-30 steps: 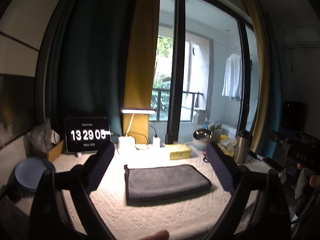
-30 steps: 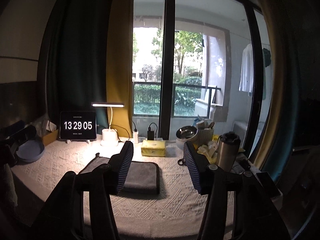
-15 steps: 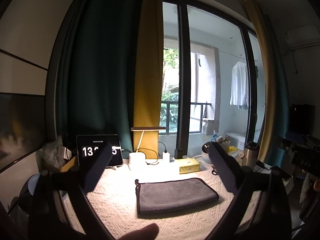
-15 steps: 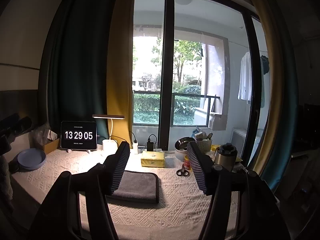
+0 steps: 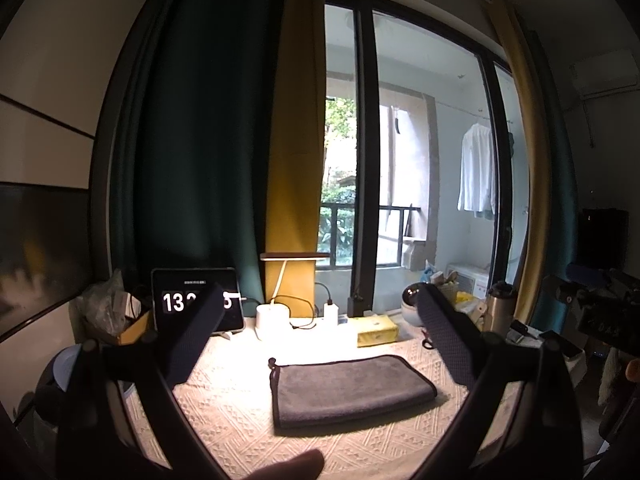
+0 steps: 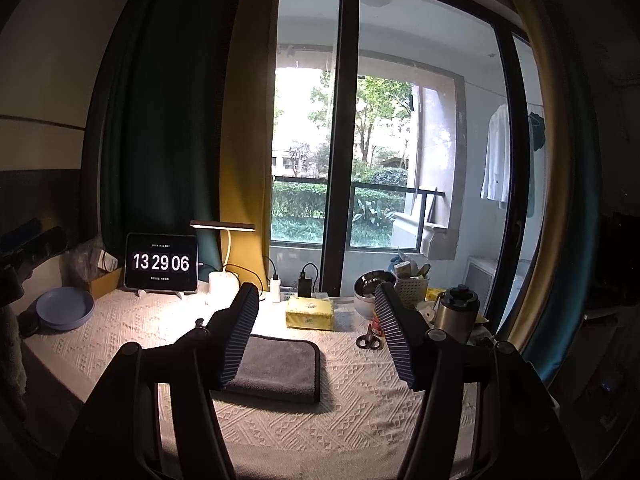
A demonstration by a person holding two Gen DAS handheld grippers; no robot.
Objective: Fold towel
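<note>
A grey towel (image 5: 348, 390) lies folded flat in a neat rectangle on the white patterned tablecloth (image 5: 232, 412). It also shows in the right wrist view (image 6: 280, 368), partly hidden by my right gripper's left finger. My left gripper (image 5: 320, 320) is open and empty, held above and in front of the towel. My right gripper (image 6: 316, 316) is open and empty, held above the table, apart from the towel.
At the back stand a tablet clock (image 6: 161, 263), a white desk lamp (image 6: 222, 256), a yellow tissue pack (image 6: 309, 313), a metal bowl (image 6: 374, 284), a thermos (image 6: 457, 312) and scissors (image 6: 369, 340). A blue plate (image 6: 64, 313) sits at the left edge.
Both grippers have risen and drawn back from the table, so the towel sits lower and smaller in view. The towel has not moved. The clock now reads 13:29:06.
</note>
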